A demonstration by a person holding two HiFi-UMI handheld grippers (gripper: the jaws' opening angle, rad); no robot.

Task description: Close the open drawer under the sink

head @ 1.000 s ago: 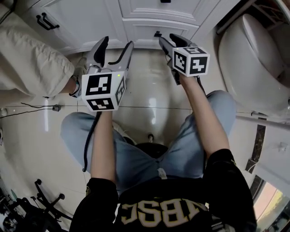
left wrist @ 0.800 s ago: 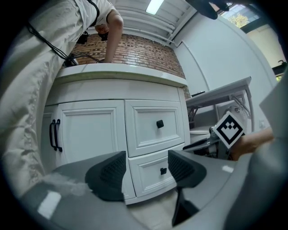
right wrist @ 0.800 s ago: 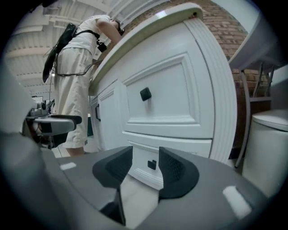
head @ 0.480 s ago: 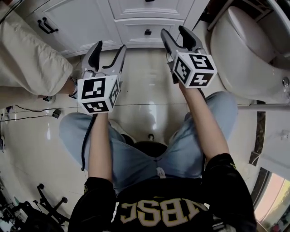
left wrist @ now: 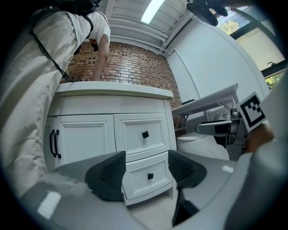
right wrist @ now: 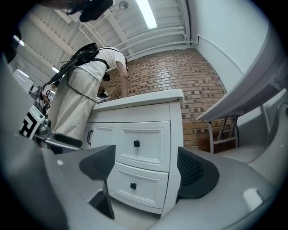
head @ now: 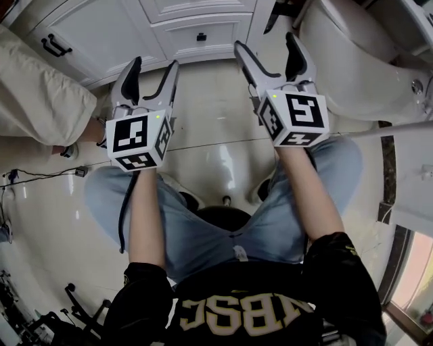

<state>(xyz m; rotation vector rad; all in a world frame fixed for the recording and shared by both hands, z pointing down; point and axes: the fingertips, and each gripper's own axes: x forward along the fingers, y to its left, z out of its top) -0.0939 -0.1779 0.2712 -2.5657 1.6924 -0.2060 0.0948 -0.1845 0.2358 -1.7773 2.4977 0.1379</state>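
So the lower drawer [head: 203, 35] sits at about 12 o'clock in the head view, at the bottom of the white cabinet [head: 101, 37], right under the upper drawer [head: 196, 7]. Honestly it looks pushed in already, or as good as. Both grippers hang over the floor [head: 216, 135], clear of the cabinet. The left gripper [head: 154, 64] at 10 o'clock has its jaws at a narrow gap with nothing in them. The right gripper [head: 266, 44] at 1 o'clock is opening its jaws out wide, also with nothing between them. My read is the step in hand is just checking the close. To do it well I'd compare the lower front against the upper one. If a sliver is left, I'd put one jaw tip flat on the panel next to the little black knob [right wrist: 133, 186] and push straight in, not at an angle, so it doesn't rack or bounce back. Hard bits: the wide-angle bend makes it tough to judge whether the fronts are really flush. The sink itself never shows, only the tabletop [left wrist: 112, 90] edge. The head view cuts the cabinet off at the top, and the toilet [head: 352, 61] at 2 o'clock and the other person [head: 40, 101] at 9 o'clock are only partly in frame.
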